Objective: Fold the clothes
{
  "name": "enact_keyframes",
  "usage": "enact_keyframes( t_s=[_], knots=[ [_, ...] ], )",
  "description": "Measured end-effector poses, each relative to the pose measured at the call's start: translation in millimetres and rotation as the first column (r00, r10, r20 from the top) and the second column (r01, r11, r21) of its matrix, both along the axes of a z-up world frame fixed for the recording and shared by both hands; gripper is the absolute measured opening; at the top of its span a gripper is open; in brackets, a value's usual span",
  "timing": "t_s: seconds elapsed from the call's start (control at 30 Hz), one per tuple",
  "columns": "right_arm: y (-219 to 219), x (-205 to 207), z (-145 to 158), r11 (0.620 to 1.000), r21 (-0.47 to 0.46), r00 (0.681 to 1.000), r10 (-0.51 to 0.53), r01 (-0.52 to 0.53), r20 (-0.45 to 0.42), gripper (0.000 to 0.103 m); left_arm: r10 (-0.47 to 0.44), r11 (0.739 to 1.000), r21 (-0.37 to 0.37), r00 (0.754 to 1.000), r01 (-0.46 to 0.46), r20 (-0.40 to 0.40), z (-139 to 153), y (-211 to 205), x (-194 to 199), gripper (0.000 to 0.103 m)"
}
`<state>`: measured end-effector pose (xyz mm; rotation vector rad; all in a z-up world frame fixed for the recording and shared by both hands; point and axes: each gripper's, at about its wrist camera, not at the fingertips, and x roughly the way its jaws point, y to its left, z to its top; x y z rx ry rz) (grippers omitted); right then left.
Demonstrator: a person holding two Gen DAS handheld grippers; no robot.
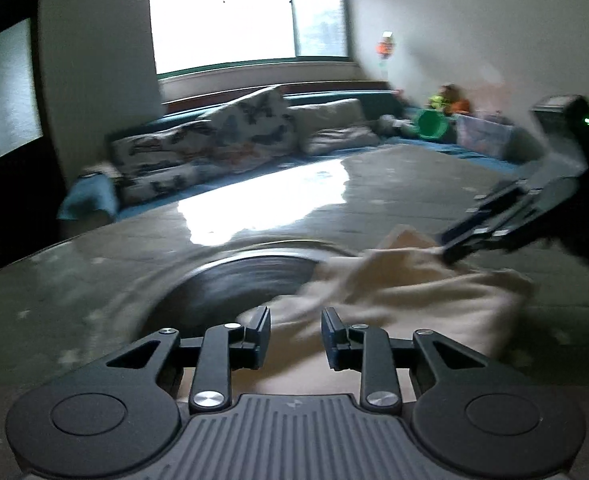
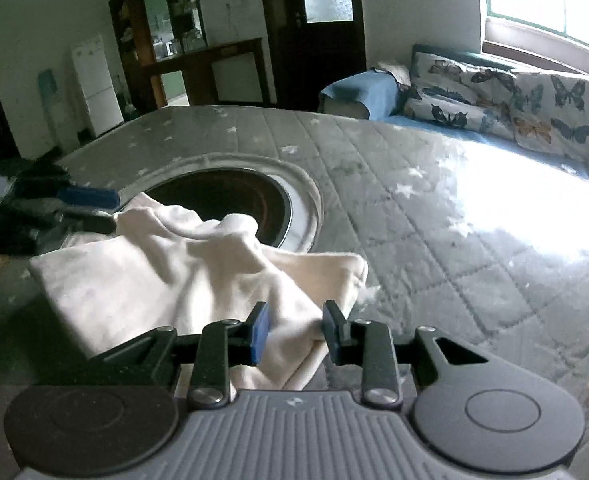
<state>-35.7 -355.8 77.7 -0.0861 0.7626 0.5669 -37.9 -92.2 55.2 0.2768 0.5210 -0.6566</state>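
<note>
1. No writing or brand was readable.
2. The cream garment (image 2: 182,276) lay rumpled on the quilted table cover (image 2: 434,240), partly over its round dark opening (image 2: 230,204).
3. The left gripper (image 1: 296,334) and the right gripper (image 2: 294,330) stood parted, pads clear of cloth.

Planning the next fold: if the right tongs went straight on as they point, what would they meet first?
Most likely the cream garment, lying right ahead of the open right tongs; depth is unclear.

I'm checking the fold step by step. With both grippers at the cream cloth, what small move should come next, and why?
Probably draw both grippers back clear of the cloth, then regrip an edge. The left gripper and right gripper both stand open, with cloth between the jaws but not pinched. The cloth lies rumpled on the quilted table, partly over the round dark opening, so it looks far from flat.
</note>
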Motion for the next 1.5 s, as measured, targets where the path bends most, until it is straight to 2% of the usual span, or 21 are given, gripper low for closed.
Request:
enact_keyframes(
  t_s=[0.1,0.3,0.37,0.4,0.47,0.57,0.63,0.7,0.83,0.97,1.13,1.3,1.5],
  knots=[
    [3,-1,-2,1.0,-0.021,1.0,-0.005,0.006,0.027,0.03,-0.049,0.999,0.022,0.999,0.049,-0.004,-6,-18,-9,0.031],
    [8,-2,-7,0.997,-0.074,0.998,0.009,-0.004,0.057,0.033,-0.078,0.995,0.062,0.996,0.08,-0.033,-24,-31,-17,0.031],
    [9,-5,-7,0.997,-0.077,0.998,0.01,-0.005,0.061,0.024,-0.073,0.995,0.065,0.997,0.075,-0.041,-27,-31,-17,0.031],
    [11,-7,-5,0.997,-0.083,0.998,0.01,-0.005,0.067,0.012,-0.07,0.995,0.066,0.997,0.072,-0.043,-29,-30,-17,0.031],
    [12,-11,1,0.995,-0.097,0.996,0.004,0.005,0.092,0.009,-0.069,0.995,0.065,0.996,0.072,-0.049,-30,-30,-16,0.031],
    [11,-13,7,0.993,-0.113,0.992,-0.023,0.037,0.126,0.009,-0.075,0.995,0.065,0.996,0.078,-0.055,-33,-29,-14,0.031],
    [11,-6,-1,0.991,-0.127,0.997,-0.023,0.033,0.079,0.012,-0.077,0.995,0.063,0.995,0.081,-0.058,-34,-27,-13,0.031],
    [11,-4,-4,0.991,-0.131,0.997,-0.03,0.04,0.078,0.018,-0.074,0.995,0.057,0.995,0.078,-0.064,-32,-25,-12,0.031],
    [12,-5,14,0.996,-0.076,0.991,-0.035,0.044,0.125,0.018,-0.057,0.998,0.018,0.996,0.058,-0.064,-20,-15,-2,0.031],
    [29,0,22,0.999,0.011,0.993,0.041,-0.043,0.107,0.018,-0.012,1.0,-0.021,0.996,0.01,-0.088,-13,-10,20,0.031],
    [70,18,3,0.991,0.022,0.99,0.132,-0.133,0.045,0.018,0.055,0.998,-0.013,0.988,-0.058,-0.146,-26,-11,50,0.03],
    [85,35,-19,0.994,0.002,0.994,0.113,-0.113,0.005,0.018,0.082,0.996,-0.019,0.979,-0.087,-0.185,-32,-9,61,0.03],
    [86,31,-7,0.993,0.01,0.993,0.114,-0.115,0.04,0.018,0.077,0.997,-0.015,0.983,-0.08,-0.169,-30,-9,58,0.031]
  ],
)
